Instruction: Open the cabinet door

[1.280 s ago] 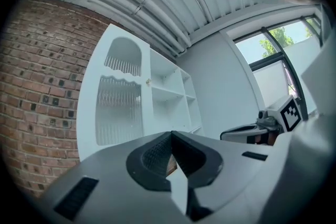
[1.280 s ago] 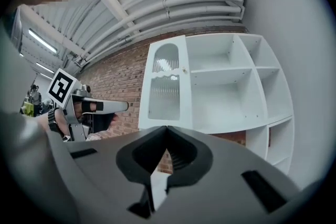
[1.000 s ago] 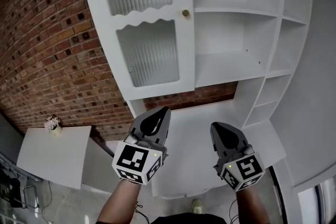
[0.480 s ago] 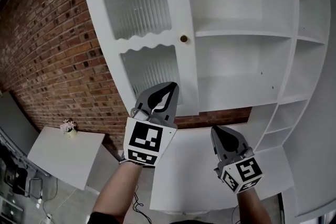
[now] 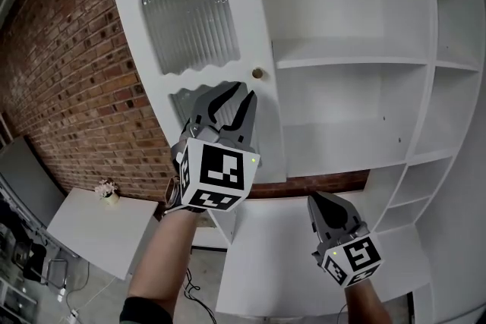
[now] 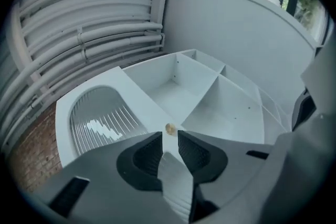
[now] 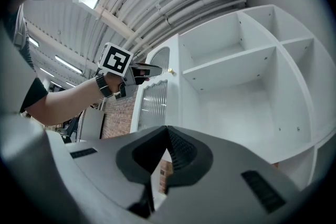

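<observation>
Left gripper [image 5: 244, 90], opening, over door pane [image 5: 181, 99]

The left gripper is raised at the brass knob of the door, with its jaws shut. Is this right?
No: the left gripper has its jaws apart, having just been opening, nothing between them, as the left gripper view shows. It is indeed raised at the brass knob of the door.
</observation>
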The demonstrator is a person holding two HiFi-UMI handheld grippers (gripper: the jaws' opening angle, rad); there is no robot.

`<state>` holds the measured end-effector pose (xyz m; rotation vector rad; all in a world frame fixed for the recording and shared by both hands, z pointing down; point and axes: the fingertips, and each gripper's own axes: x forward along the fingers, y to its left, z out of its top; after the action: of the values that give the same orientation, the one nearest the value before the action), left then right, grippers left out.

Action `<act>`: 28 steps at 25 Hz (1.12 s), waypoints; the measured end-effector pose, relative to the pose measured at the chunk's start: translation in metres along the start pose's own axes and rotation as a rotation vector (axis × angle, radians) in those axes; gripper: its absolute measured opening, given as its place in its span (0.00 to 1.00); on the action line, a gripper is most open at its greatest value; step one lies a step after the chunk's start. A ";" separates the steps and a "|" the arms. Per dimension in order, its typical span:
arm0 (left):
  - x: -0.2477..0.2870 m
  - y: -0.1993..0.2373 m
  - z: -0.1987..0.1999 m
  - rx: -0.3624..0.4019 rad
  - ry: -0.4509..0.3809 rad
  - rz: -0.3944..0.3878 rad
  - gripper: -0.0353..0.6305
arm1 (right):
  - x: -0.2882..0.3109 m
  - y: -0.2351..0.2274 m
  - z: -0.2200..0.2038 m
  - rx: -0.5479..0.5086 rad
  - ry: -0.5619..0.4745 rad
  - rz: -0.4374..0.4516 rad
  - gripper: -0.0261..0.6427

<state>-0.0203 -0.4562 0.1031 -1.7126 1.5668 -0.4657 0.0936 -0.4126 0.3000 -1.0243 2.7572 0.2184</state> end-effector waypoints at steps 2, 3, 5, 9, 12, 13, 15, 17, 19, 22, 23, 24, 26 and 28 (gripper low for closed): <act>0.010 0.000 0.005 0.046 0.011 0.007 0.19 | 0.000 -0.005 0.000 0.003 -0.004 -0.002 0.04; 0.014 -0.001 0.006 0.066 0.017 0.007 0.20 | 0.000 -0.007 0.000 0.005 -0.006 -0.004 0.04; 0.022 -0.004 0.008 0.094 0.029 0.004 0.21 | 0.000 -0.011 0.000 0.007 -0.007 -0.009 0.04; 0.034 -0.005 0.009 0.135 0.047 0.014 0.24 | 0.000 -0.018 -0.002 0.011 -0.011 -0.010 0.04; 0.043 -0.005 0.010 0.152 0.062 0.023 0.24 | 0.000 -0.023 -0.004 0.009 -0.007 -0.012 0.04; 0.046 -0.005 0.010 0.154 0.067 0.024 0.24 | 0.001 -0.024 -0.004 0.010 -0.006 -0.012 0.04; 0.051 -0.006 0.010 0.156 0.074 0.024 0.24 | 0.001 -0.026 -0.005 0.014 -0.007 -0.011 0.04; 0.054 -0.007 0.009 0.160 0.076 0.030 0.24 | 0.002 -0.026 -0.007 0.016 -0.008 -0.006 0.04; 0.056 -0.006 0.009 0.165 0.074 0.042 0.24 | 0.004 -0.025 -0.009 0.016 -0.008 0.000 0.04; 0.058 -0.006 0.009 0.174 0.071 0.057 0.21 | 0.010 -0.026 -0.011 0.014 -0.009 0.010 0.04; 0.058 -0.005 0.009 0.177 0.071 0.061 0.20 | 0.012 -0.026 -0.010 0.013 -0.010 0.013 0.04; 0.059 -0.005 0.009 0.180 0.071 0.063 0.20 | 0.015 -0.026 -0.009 0.010 -0.011 0.016 0.04; 0.060 -0.005 0.009 0.181 0.072 0.064 0.20 | 0.020 -0.026 -0.005 0.004 -0.015 0.022 0.04; 0.061 -0.006 0.008 0.180 0.072 0.062 0.19 | 0.022 -0.026 -0.002 0.001 -0.021 0.025 0.04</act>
<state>0.0004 -0.5124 0.0886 -1.5219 1.5736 -0.6229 0.0937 -0.4467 0.2953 -0.9821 2.7522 0.2296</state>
